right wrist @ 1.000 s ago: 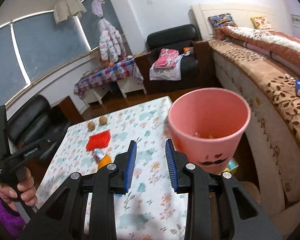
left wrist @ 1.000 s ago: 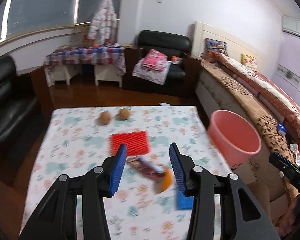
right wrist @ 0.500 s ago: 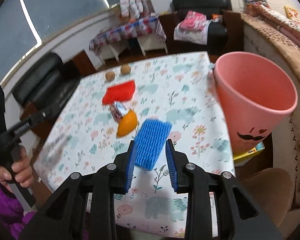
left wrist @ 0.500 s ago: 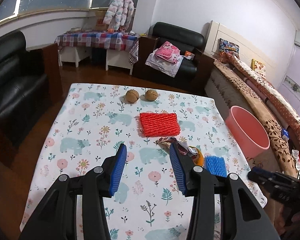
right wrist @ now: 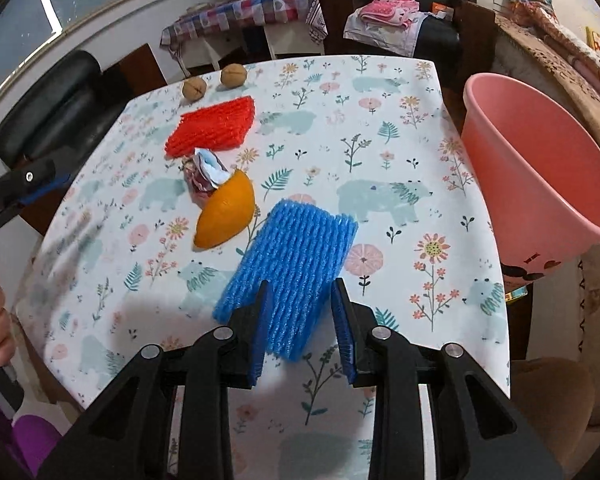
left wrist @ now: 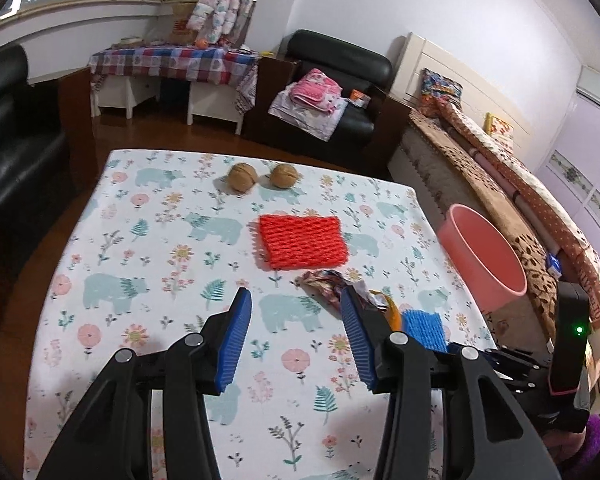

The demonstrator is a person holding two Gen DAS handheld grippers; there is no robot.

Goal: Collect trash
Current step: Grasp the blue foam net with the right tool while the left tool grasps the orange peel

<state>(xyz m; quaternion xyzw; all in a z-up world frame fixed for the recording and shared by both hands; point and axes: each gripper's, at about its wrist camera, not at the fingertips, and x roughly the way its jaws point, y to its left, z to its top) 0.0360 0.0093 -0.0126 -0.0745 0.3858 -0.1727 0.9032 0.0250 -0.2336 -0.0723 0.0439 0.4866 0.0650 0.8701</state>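
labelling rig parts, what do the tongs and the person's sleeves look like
Both tongs, left and right, are black plastic with silver pivot screws and ribbed blue pads. The right handle shows a green light and white lettering. A purple sleeve covers the left arm.

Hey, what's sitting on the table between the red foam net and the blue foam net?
A crumpled wrapper and an orange peel, touching each other, lie between the red foam net and the blue foam net; the right wrist view shows it best.

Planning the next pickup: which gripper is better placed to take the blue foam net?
Right. The right gripper has its jaws straddling the blue foam net; the left gripper, jaws opening, hovers over bare tablecloth.
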